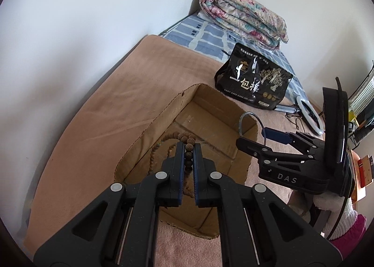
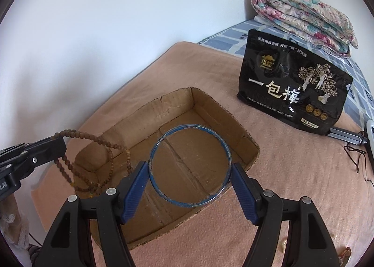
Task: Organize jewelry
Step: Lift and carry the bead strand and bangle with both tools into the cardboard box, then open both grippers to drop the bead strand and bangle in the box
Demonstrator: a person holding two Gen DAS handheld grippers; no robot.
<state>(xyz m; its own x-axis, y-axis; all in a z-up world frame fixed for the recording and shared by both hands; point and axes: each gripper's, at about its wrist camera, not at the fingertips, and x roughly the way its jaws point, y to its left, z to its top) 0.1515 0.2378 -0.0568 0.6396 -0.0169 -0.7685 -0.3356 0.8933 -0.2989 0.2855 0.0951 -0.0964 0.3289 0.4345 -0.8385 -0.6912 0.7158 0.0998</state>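
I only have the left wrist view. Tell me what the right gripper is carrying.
Observer: The right gripper is clamped across a blue bangle, one pad on each side.
Operator: Report where the ring sits over the box.
Observer: It hangs above the open cardboard box, whose floor shows through the ring.
Operator: Now describe my bead strand from outside.
Observer: The left gripper pinches the bead necklace; its loops drape down over the box's near-left corner.
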